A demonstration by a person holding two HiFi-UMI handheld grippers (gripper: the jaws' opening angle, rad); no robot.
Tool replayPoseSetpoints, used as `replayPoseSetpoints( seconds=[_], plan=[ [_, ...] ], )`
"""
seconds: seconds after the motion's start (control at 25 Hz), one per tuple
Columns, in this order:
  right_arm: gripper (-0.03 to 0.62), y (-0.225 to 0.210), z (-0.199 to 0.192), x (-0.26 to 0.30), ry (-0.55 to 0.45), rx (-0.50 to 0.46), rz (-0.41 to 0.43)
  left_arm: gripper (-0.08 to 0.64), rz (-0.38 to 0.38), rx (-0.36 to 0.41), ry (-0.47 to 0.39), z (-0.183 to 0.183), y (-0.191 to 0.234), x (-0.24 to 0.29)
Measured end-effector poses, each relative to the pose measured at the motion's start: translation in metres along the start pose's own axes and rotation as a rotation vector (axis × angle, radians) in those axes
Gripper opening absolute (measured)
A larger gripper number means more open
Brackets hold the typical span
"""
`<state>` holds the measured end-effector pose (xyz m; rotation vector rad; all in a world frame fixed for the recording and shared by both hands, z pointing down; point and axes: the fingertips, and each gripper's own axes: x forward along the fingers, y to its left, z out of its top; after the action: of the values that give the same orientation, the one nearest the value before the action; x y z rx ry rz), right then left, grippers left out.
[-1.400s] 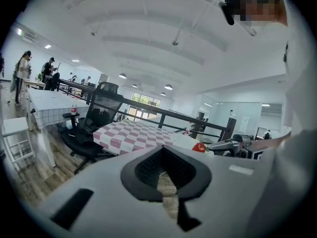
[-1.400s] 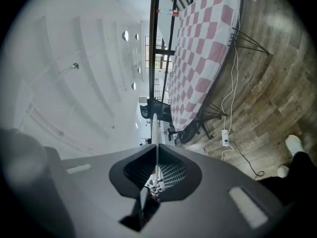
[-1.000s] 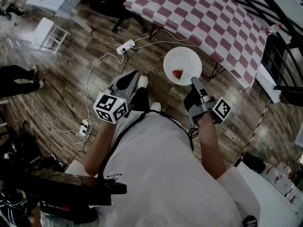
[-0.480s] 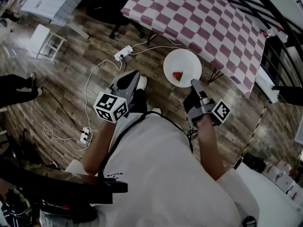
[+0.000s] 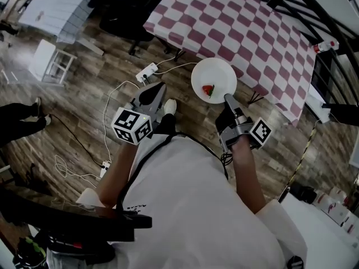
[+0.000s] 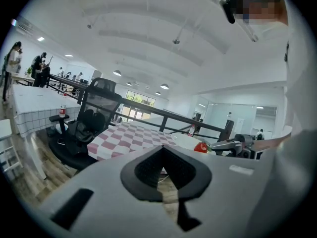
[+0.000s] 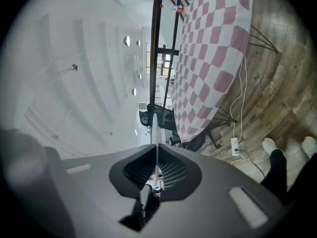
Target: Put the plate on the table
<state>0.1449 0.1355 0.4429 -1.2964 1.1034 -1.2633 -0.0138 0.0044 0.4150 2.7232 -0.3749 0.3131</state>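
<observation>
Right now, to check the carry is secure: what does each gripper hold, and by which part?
The right gripper holds the white plate by its near rim. The left gripper is shut and holds nothing.

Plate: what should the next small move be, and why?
Probably carry the plate forward over the checkered table. The right gripper is shut on its near rim, and the plate, bearing a red food piece, hangs at the table's edge, mostly above floor.

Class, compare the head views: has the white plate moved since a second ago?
Yes. The plate has moved toward the checkered table. A strip of floor separated them before, and now the plate's far rim overlaps the table's edge.
</observation>
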Motion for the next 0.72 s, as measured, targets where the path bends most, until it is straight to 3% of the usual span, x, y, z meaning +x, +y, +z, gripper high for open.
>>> replayPoseSetpoints(
  seconds=[0.72],
  plan=[
    [0.020, 0.017, 0.009, 0.097, -0.155, 0.010, 0.009, 0.003, -0.154, 0.026, 0.046, 0.048, 0.096, 0.064]
  ],
)
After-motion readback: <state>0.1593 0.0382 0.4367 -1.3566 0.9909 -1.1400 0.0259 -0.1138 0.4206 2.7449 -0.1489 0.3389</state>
